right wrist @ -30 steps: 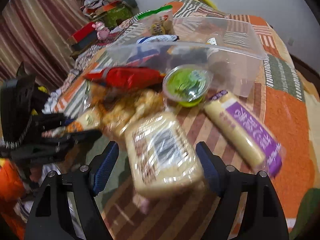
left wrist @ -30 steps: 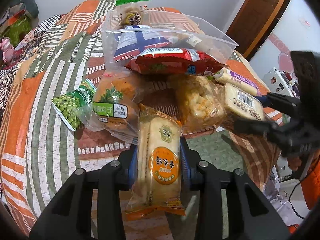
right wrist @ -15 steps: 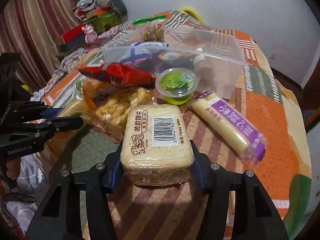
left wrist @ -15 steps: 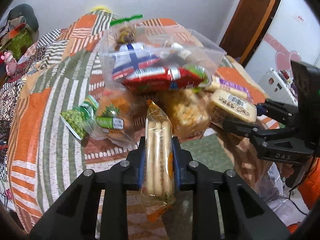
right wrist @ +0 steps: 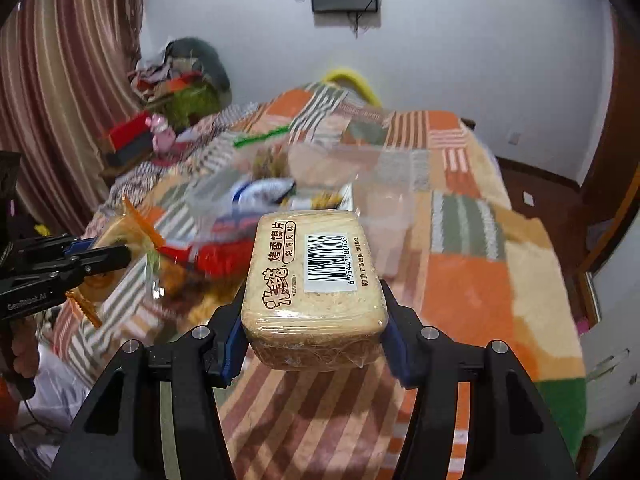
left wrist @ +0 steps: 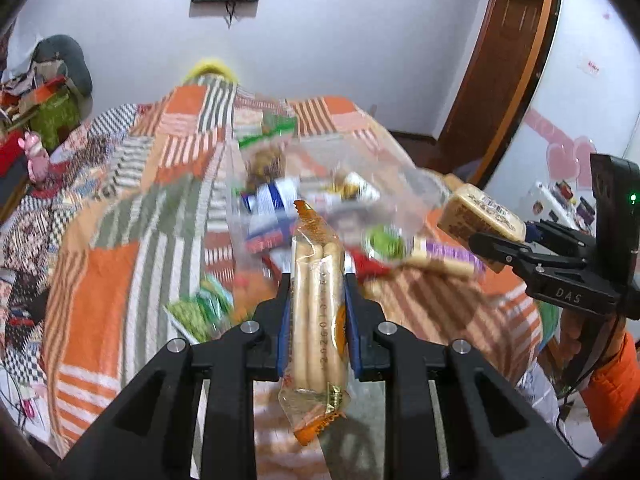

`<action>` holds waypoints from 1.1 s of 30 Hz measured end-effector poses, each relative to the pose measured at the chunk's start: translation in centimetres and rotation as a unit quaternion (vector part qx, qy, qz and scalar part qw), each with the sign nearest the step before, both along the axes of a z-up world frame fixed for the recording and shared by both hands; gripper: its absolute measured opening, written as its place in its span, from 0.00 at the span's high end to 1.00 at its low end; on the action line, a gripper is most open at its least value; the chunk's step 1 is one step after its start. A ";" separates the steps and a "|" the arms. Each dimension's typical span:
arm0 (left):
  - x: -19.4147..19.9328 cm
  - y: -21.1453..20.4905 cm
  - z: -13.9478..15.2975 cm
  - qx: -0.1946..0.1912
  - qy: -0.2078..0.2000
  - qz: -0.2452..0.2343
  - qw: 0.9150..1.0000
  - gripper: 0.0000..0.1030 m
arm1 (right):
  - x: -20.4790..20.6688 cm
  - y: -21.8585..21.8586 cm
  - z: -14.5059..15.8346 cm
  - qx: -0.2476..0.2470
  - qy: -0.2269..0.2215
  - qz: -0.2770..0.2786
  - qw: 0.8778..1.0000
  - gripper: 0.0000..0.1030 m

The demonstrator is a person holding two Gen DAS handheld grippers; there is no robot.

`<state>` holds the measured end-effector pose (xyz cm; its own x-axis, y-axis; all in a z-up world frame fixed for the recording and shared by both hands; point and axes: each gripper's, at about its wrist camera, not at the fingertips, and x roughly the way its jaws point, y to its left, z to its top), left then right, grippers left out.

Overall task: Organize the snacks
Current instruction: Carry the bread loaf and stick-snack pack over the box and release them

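Note:
My left gripper (left wrist: 316, 296) is shut on an orange-edged pack of biscuit sticks (left wrist: 318, 304), held above the bed. My right gripper (right wrist: 314, 312) is shut on a wrapped tan block of baked bun slices (right wrist: 316, 276) with a barcode label. Each gripper shows in the other's view: the right one (left wrist: 492, 240) at the right, the left one (right wrist: 104, 258) at the left. Beyond them stands a clear plastic tub (left wrist: 320, 192) holding several snacks, also in the right wrist view (right wrist: 360, 184). Loose snacks lie in front of it, blurred.
A green pea packet (left wrist: 200, 308), a green jelly cup (left wrist: 384, 240) and a purple-labelled bar (left wrist: 448, 252) lie on the orange striped bedspread (left wrist: 132, 248). A clutter pile (right wrist: 176, 92) sits at the far left, a wooden door (left wrist: 508, 80) at the right.
Both grippers have lifted with their snacks and tilted up, so more of the wall and room shows. The snack pile now sits lower and farther away.

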<state>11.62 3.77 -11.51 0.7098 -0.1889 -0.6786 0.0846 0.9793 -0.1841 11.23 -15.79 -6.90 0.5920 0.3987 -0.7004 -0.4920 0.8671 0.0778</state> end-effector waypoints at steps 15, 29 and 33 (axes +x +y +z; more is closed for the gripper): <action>7.3 -0.5 3.4 0.007 -0.046 0.002 0.999 0.78 | 4.4 0.2 3.0 0.017 -0.053 -0.045 0.997 0.48; 16.0 -2.7 0.0 0.029 0.002 -0.013 0.999 0.78 | 9.5 0.7 0.8 0.008 -0.027 -0.067 0.997 0.48; 18.0 -3.1 -1.0 0.038 0.013 -0.017 0.999 0.78 | 10.8 0.9 -0.2 0.007 -0.009 -0.068 0.998 0.48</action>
